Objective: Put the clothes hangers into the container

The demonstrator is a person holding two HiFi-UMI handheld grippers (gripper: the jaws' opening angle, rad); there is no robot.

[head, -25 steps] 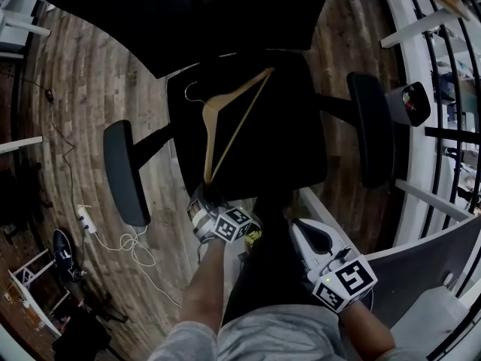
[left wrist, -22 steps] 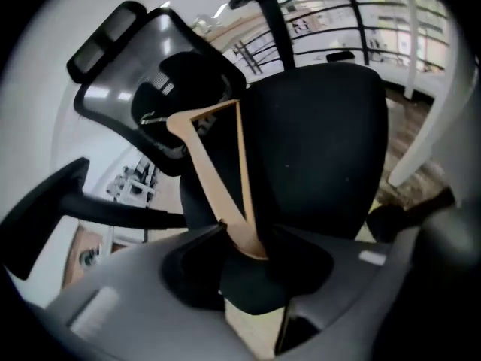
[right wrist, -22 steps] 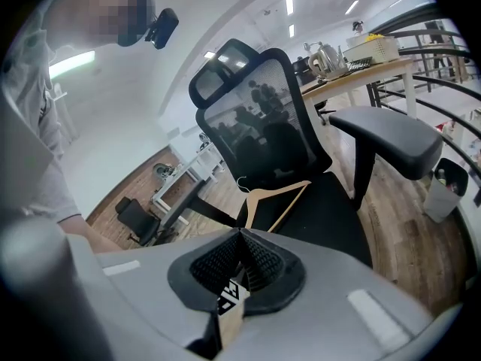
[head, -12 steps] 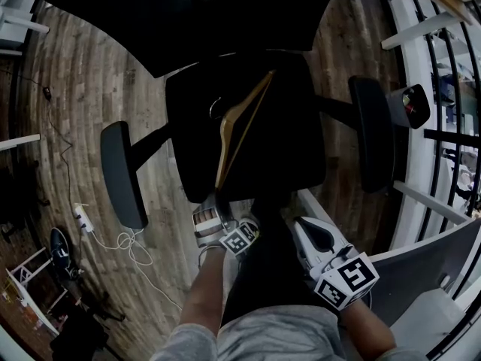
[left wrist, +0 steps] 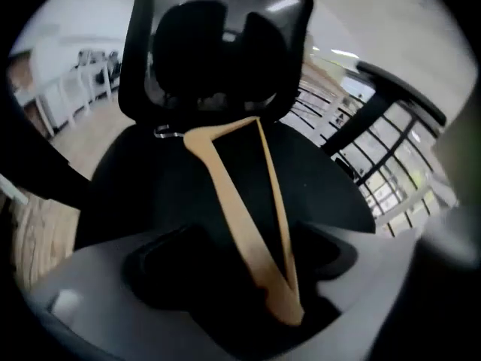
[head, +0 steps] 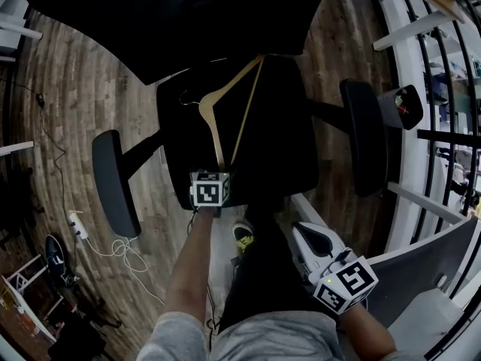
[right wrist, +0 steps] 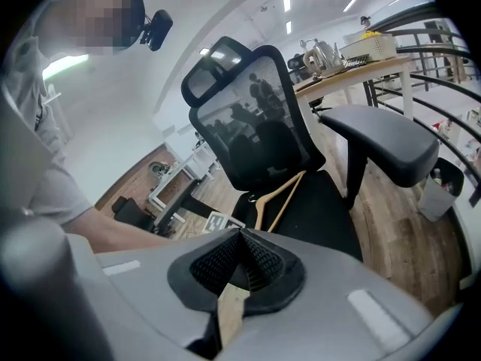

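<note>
A tan wooden hanger (head: 225, 111) lies on the black seat (head: 278, 141) of an office chair, its metal hook toward the backrest. In the left gripper view the hanger (left wrist: 225, 194) runs away from me and its near corner sits between the jaws. My left gripper (head: 218, 170) (left wrist: 244, 269) is at the seat's near edge; its jaws have just been opening and stand wide, off the wood. My right gripper (head: 310, 241) (right wrist: 242, 256) hovers low at the right over the person's dark trousers, its pads shut on a tan wooden strip (right wrist: 231, 316) whose remainder is hidden.
The chair's armrests (head: 113, 183) (head: 362, 138) flank the seat, and the backrest (head: 165, 13) fills the top. A grey panel and a white box (head: 428, 299) stand at lower right. A white rail (head: 409, 74) runs along the right. A cable and power strip (head: 79, 228) lie on the wood floor.
The left gripper rolled over and moved up to the seat's edge. Its jaws opened and the hanger, earlier raised in its grip, now lies on the seat. The right gripper stayed put.
</note>
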